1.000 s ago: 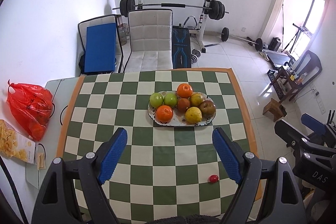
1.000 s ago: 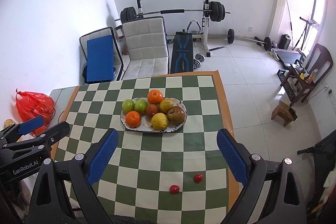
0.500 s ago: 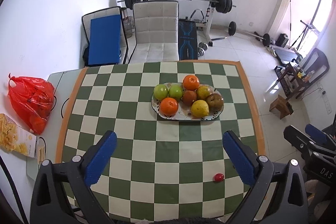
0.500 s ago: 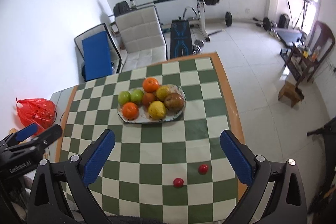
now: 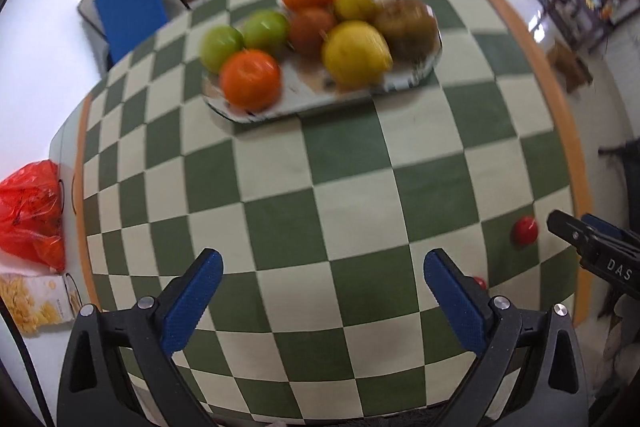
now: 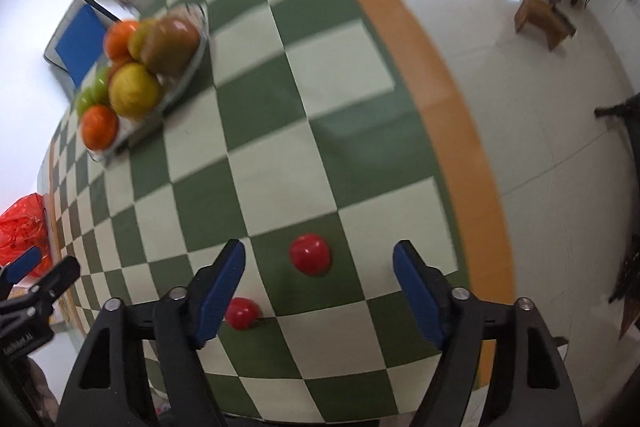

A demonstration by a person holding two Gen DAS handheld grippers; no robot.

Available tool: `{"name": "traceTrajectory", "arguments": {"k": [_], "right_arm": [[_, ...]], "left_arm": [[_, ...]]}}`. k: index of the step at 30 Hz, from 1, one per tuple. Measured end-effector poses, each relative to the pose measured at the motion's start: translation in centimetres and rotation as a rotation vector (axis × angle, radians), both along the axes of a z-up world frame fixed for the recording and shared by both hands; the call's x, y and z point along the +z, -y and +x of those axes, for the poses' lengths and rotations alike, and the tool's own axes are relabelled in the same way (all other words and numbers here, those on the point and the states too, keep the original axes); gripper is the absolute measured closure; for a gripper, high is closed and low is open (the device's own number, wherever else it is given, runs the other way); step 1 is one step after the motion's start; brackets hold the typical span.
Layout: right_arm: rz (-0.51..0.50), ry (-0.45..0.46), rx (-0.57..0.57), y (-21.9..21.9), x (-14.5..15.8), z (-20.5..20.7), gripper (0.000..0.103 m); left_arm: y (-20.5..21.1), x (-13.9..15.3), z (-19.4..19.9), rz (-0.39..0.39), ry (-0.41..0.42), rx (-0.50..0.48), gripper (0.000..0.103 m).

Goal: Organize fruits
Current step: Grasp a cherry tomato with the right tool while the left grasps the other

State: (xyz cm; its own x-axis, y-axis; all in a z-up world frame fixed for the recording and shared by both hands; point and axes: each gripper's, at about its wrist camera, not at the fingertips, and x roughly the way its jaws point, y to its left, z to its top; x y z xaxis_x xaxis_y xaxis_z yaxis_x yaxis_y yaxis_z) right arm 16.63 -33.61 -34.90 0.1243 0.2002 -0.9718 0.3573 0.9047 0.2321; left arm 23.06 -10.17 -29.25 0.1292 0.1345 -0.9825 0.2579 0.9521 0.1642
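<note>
Right gripper: jaws spread wide, holding nothing, above the checkered tablecloth. One small red fruit lies on the cloth between its fingers, untouched. A second small red fruit lies just beside the left blue pad. Left gripper: jaws equally wide, empty, over bare cloth. Beyond both red fruits, the plate sits mid-cloth, carrying oranges, green apples, a lemon and a brown fruit.
</note>
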Motion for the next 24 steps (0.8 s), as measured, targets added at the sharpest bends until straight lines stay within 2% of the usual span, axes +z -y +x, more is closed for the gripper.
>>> {"name": "traceTrajectory", "arguments": {"k": [1, 3, 5, 6, 7, 8, 15, 16, 17, 20, 21, 23, 24], "right_arm": [[0.005, -0.009, 0.000, -0.1, -0.9, 0.0, 0.039], [0.021, -0.034, 0.011, -0.6, -3.0, 0.1, 0.043], [0.038, -0.052, 0.019, -1.0, -4.5, 0.2, 0.055], [0.019, -0.029, 0.031, -1.3, -4.3, 0.2, 0.059], [0.008, -0.006, 0.057, -1.7, -4.1, 0.4, 0.069], [0.005, -0.002, 0.068, -1.8, -4.1, 0.3, 0.073], [0.010, 0.030, 0.016, 0.3, -2.3, -2.5, 0.073], [0.008, 0.028, 0.008, 0.7, -2.1, -3.3, 0.073], [0.007, 0.025, 0.002, 1.0, -2.0, -3.7, 0.073], [0.005, 0.009, -0.011, 1.4, -1.6, -4.2, 0.073], [0.004, 0.004, -0.018, 1.6, -1.6, -4.4, 0.073], [0.001, -0.001, -0.030, 2.2, -1.5, -5.0, 0.073], [0.001, -0.001, -0.035, 2.3, -1.5, -5.1, 0.073]], "left_arm": [[0.4, -0.8, 0.0, 0.004, -0.023, -0.012, 0.000], [1.2, -2.7, -0.1, 0.011, -0.073, -0.033, 0.000], [1.8, -4.1, -0.3, 0.001, -0.129, -0.035, 0.000], [2.0, -4.5, -0.4, -0.008, -0.149, -0.033, 0.000], [2.3, -4.8, -0.5, -0.021, -0.163, -0.032, 0.000], [2.5, -5.0, -0.7, -0.032, -0.174, -0.036, 0.000], [5.9, -5.9, -2.9, -0.129, -0.253, -0.132, 0.002], [6.3, -6.3, -3.1, -0.142, -0.271, -0.145, 0.005], [7.1, -6.8, -3.6, -0.150, -0.290, -0.166, 0.016], [8.9, -8.1, -4.6, -0.145, -0.344, -0.222, 0.040], [9.3, -8.5, -4.9, -0.140, -0.353, -0.237, 0.043], [10.0, -9.3, -5.7, -0.121, -0.362, -0.273, 0.060], [10.4, -9.4, -5.8, -0.118, -0.369, -0.281, 0.065]]}}
